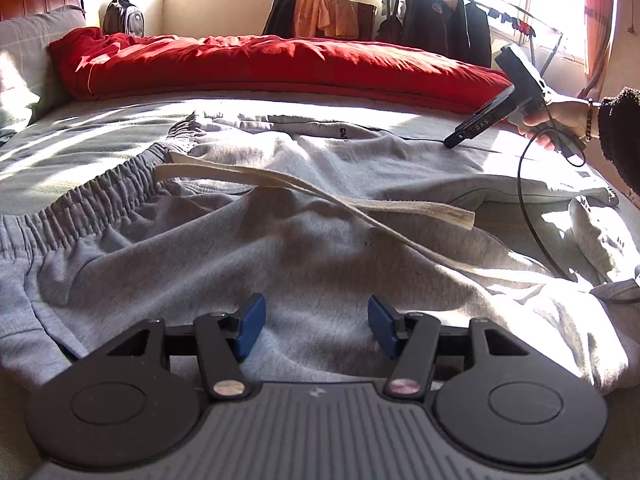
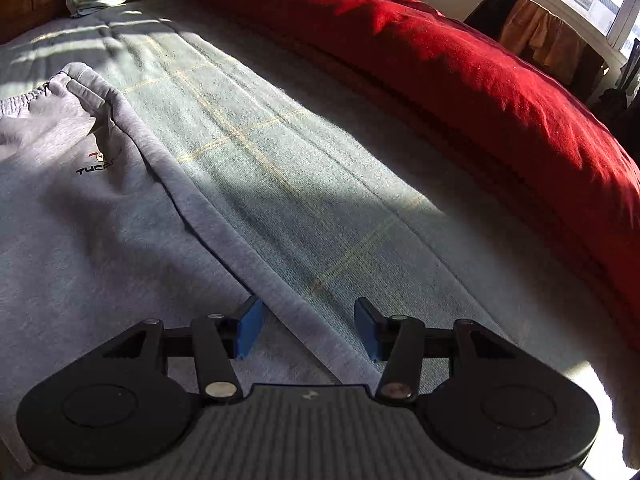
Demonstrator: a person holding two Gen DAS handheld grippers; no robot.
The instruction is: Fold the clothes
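Note:
Grey sweatpants [image 1: 304, 232] lie spread and rumpled on the bed, elastic waistband [image 1: 100, 200] at the left, with a cream drawstring [image 1: 320, 196] trailing across them. My left gripper [image 1: 316, 312] hovers open just over the grey fabric, with nothing pinched. At the far right a hand holds my right gripper [image 1: 456, 140], tip down near the pants' far edge. In the right wrist view the sweatpants [image 2: 100, 220] show a small logo [image 2: 96, 166]. Their folded side edge runs under the right gripper [image 2: 308, 316], which is open and grips nothing.
A red duvet [image 1: 260, 64] is bunched along the far side of the bed, with a pillow [image 1: 28, 52] at the left. The checked grey-green sheet [image 2: 300, 160] lies between pants and duvet. Behind stand a backpack [image 1: 122, 16] and a clothes rack [image 1: 440, 20]. A black cable [image 1: 524, 200] crosses the pants.

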